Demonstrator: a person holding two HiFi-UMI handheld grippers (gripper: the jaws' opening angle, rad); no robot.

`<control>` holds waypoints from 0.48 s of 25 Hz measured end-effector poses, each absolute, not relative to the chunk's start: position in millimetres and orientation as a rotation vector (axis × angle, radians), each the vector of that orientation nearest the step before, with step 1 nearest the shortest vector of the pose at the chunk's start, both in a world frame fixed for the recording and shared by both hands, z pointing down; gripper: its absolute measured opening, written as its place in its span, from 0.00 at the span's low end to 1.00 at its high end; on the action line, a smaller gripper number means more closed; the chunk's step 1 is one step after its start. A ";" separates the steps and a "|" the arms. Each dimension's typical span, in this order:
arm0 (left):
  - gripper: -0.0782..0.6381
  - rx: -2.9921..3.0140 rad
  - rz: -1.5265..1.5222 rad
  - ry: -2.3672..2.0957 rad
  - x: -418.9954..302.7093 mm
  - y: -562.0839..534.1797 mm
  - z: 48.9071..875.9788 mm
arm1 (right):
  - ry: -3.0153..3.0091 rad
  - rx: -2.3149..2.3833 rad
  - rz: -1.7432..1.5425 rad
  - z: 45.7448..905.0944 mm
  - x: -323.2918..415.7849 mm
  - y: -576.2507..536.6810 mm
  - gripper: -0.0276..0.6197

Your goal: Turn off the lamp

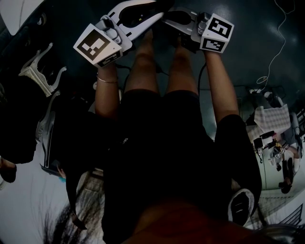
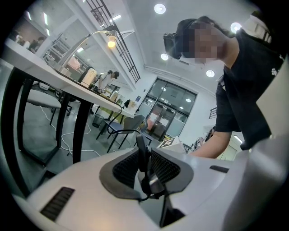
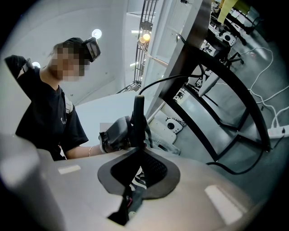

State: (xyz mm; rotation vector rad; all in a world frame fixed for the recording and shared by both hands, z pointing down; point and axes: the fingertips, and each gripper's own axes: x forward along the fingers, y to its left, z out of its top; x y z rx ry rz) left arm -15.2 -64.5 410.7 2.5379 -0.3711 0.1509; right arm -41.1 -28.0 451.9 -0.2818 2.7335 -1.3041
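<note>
The lamp (image 2: 110, 43) is lit: a bulb glows at the end of a thin arched arm over a white table (image 2: 40, 72), far from both grippers. The right gripper view shows the same lamp glow (image 3: 144, 38) high above the table's black legs. My left gripper (image 2: 142, 151) is shut with nothing between its jaws. The right gripper (image 3: 138, 110) is shut and empty too. In the head view both the left gripper (image 1: 151, 8) and the right gripper (image 1: 172, 18) are held low in front of the person's knees, tips close together, over the dark floor.
Black table legs (image 3: 212, 76) stand near the right gripper. Cables (image 3: 259, 97) and a power strip (image 3: 277, 131) lie on the floor. A white cable (image 1: 274, 57) runs at the right, a white chair base (image 1: 38, 71) at the left. Chairs (image 2: 117, 128) stand further off.
</note>
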 end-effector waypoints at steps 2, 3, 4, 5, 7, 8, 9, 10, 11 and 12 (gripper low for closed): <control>0.23 2.536 0.156 -0.371 -15.4 -64.3 411.2 | 2.733 -0.284 -1.306 452.2 -41.4 -27.8 0.05; 0.23 2.536 0.158 -0.370 -15.4 -64.3 411.4 | 2.732 -0.284 -1.307 452.4 -41.5 -27.8 0.05; 0.23 2.537 0.159 -0.370 -15.3 -64.4 411.5 | 2.732 -0.284 -1.308 452.6 -41.5 -27.9 0.05; 0.23 2.538 0.161 -0.371 -15.3 -64.5 411.7 | 2.733 -0.284 -1.308 452.7 -41.4 -27.9 0.05; 0.23 2.540 0.165 -0.373 -15.2 -64.6 412.0 | 2.735 -0.284 -1.308 453.1 -41.2 -28.0 0.05; 0.23 2.538 0.167 -0.375 -15.1 -64.7 412.2 | 2.737 -0.284 -1.308 453.3 -41.1 -28.0 0.05; 0.23 2.532 0.170 -0.378 -14.9 -64.9 412.3 | 2.738 -0.284 -1.308 453.5 -41.1 -27.9 0.05; 0.23 2.523 0.172 -0.381 -14.7 -65.3 412.4 | 2.740 -0.284 -1.309 453.7 -41.0 -27.8 0.05; 0.23 2.516 0.174 -0.382 -14.5 -65.5 412.6 | 2.741 -0.284 -1.309 454.0 -40.9 -27.6 0.05; 0.23 2.516 0.175 -0.380 -14.5 -65.3 413.0 | 2.742 -0.285 -1.310 454.3 -41.0 -27.4 0.05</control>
